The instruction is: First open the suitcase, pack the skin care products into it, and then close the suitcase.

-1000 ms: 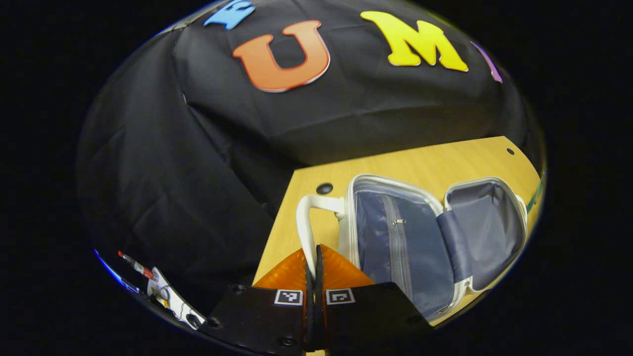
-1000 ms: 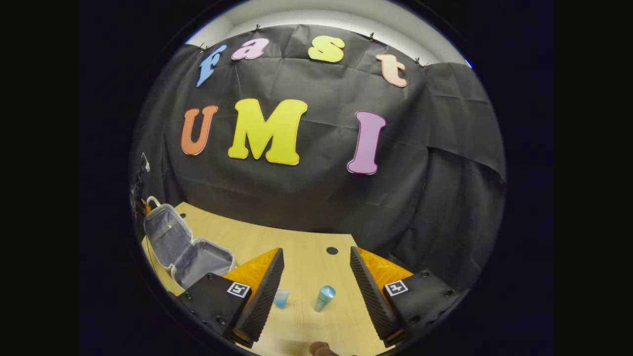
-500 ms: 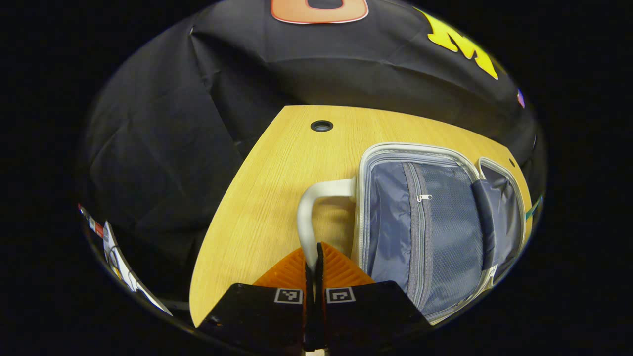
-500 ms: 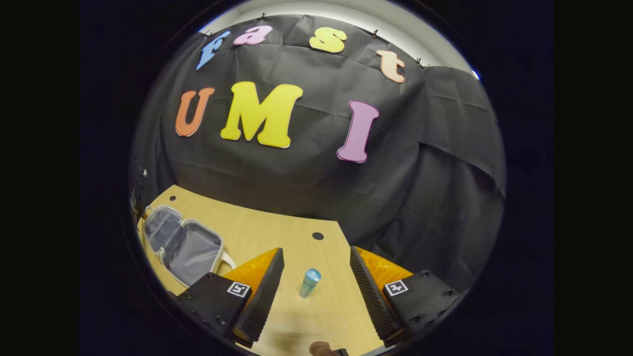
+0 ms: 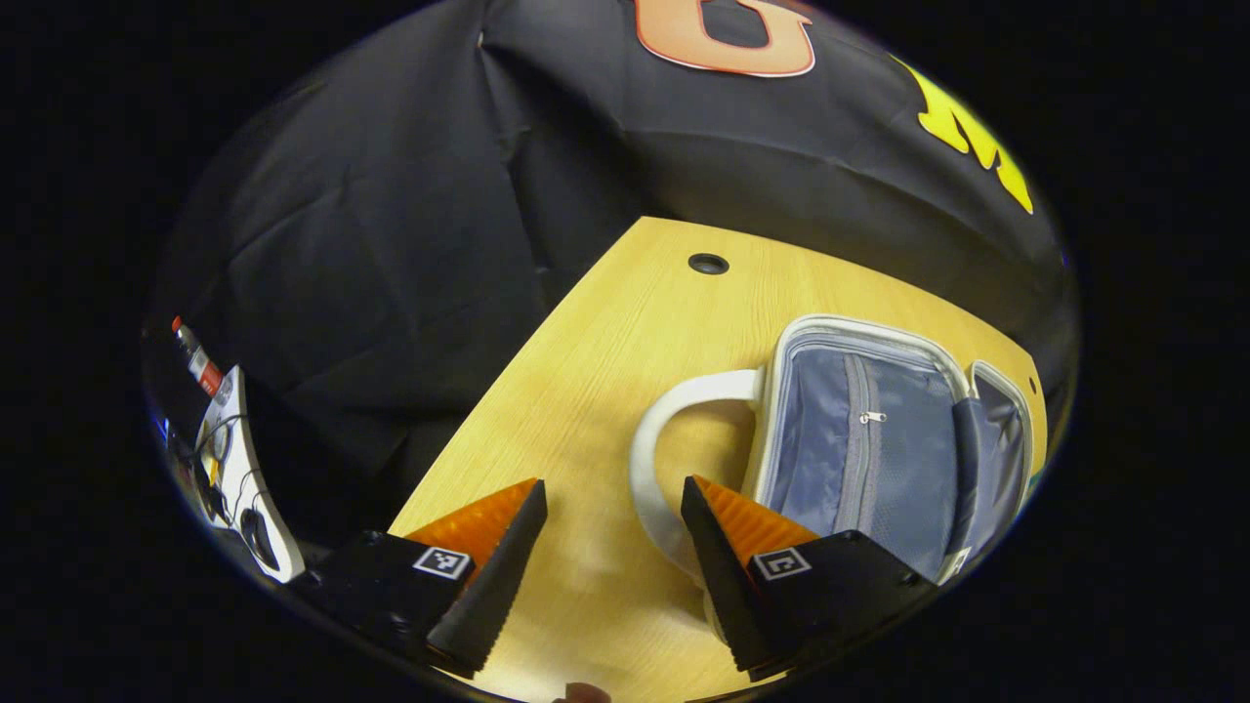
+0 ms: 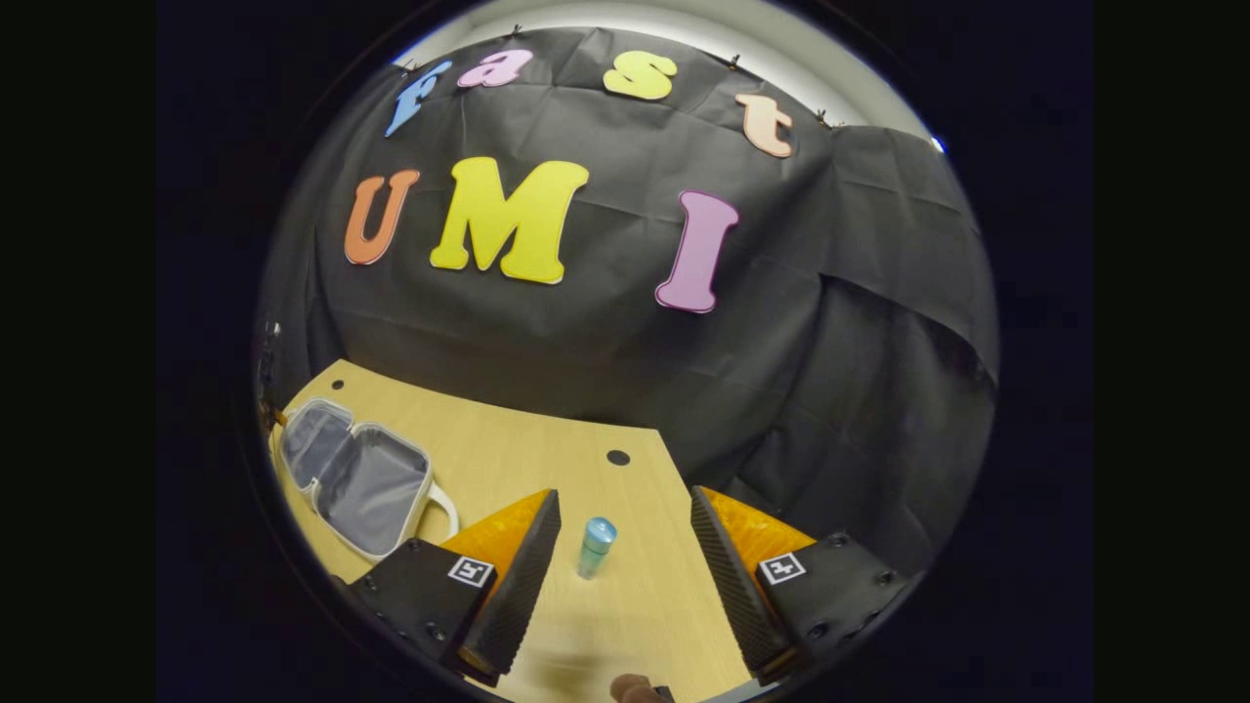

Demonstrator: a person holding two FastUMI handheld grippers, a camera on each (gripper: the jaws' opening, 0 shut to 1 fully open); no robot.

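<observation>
The small suitcase (image 5: pixel 869 439) lies open and flat on the wooden table (image 5: pixel 605 361), grey-blue lining up, with its white handle (image 5: pixel 654 459) toward me. My left gripper (image 5: pixel 613 503) is open just left of the handle; its right finger (image 5: pixel 718 527) lies over the handle's near end. In the right gripper view the open suitcase (image 6: pixel 356 478) sits at the far left. A blue skin care bottle (image 6: pixel 595 547) stands upright on the table ahead of my open right gripper (image 6: pixel 625 513), between the lines of its fingers but beyond their tips.
The table has round cable holes (image 5: pixel 707 264) (image 6: pixel 617 457) near its far edge. Off the table's left edge stands a white stand with cables (image 5: pixel 239 469). Black cloth walls close in behind and to the sides.
My left gripper has let go of the suitcase handle and opened, shifting left. The suitcase lid half now lies flat. The right gripper view shifted slightly; the bottle sits a little farther ahead.
</observation>
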